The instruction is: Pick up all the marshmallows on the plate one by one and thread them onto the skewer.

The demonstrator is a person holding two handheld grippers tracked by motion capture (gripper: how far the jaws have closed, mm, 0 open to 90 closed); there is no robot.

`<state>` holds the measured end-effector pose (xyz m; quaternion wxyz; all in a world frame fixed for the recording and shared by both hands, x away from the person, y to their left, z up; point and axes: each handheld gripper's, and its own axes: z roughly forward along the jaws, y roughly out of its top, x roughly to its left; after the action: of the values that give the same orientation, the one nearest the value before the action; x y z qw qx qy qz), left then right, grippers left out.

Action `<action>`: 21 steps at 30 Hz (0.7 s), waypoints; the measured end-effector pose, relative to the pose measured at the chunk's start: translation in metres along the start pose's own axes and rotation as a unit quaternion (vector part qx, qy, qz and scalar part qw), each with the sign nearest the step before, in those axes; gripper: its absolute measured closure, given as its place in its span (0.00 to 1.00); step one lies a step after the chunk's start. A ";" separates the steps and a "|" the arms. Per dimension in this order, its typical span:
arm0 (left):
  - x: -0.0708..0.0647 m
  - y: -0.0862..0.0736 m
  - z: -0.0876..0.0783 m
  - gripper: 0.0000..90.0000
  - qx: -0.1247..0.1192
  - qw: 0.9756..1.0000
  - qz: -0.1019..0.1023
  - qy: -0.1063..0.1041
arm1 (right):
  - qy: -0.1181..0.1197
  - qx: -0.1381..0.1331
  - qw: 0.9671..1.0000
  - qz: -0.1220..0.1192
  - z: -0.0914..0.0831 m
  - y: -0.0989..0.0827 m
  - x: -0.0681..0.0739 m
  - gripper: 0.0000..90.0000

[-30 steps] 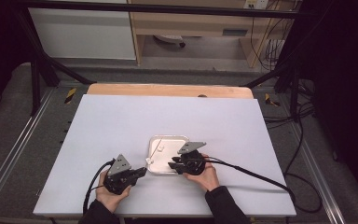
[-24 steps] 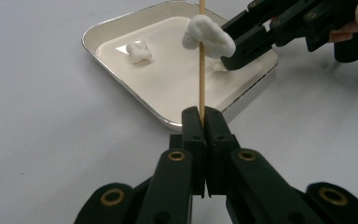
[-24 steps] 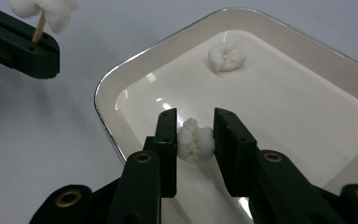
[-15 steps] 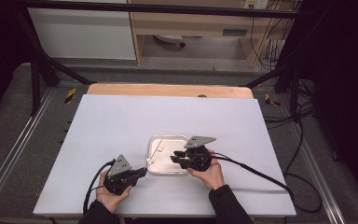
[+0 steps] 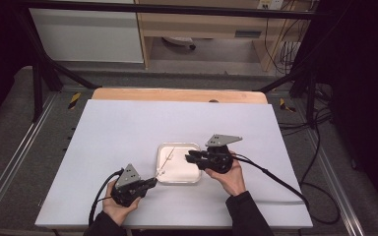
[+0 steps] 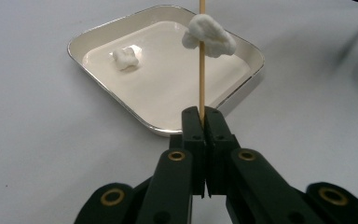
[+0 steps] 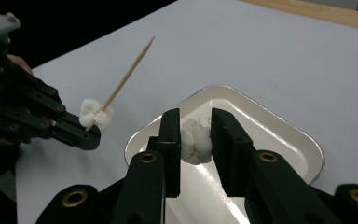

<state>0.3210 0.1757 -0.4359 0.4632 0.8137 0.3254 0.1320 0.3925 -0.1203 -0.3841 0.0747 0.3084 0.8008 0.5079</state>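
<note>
A shallow white square tray (image 5: 183, 173) sits at the near middle of the white table. My left gripper (image 6: 202, 116) is shut on the lower end of a thin wooden skewer (image 6: 202, 79), which rises over the tray with a white marshmallow (image 6: 209, 33) threaded on it. Another marshmallow (image 6: 126, 57) lies in the tray's far corner (image 6: 74, 46). My right gripper (image 7: 195, 126) hovers above the tray (image 7: 284, 128), shut on a third marshmallow (image 7: 196, 137). In the high view the left gripper (image 5: 152, 181) is at the tray's near left corner and the right gripper (image 5: 188, 158) over its right side.
The white table top (image 5: 128, 123) spreads wide around the tray, with a wooden strip (image 5: 177, 95) along its far edge. A black cable (image 5: 275, 179) trails right from the right gripper. Metal rails run along both sides of the table.
My right gripper has risen off the tray with the marshmallow between its jaws and drifted slightly right. The left gripper and its skewer have stayed put.
</note>
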 end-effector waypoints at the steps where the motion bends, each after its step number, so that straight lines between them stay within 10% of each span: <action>1: -0.001 0.000 0.000 0.99 -0.001 1.000 0.001 -0.001 | 0.002 -0.005 1.000 0.003 -0.002 0.002 -0.001 0.83; 21: -0.005 0.001 0.001 0.99 -0.007 1.000 0.021 -0.013 | 0.077 -0.079 0.991 0.075 -0.016 0.030 -0.011 0.83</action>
<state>0.3183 0.1717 -0.4352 0.4701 0.8188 0.3012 0.1334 0.4074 -0.1300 -0.3528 -0.0015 0.3212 0.7362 0.5957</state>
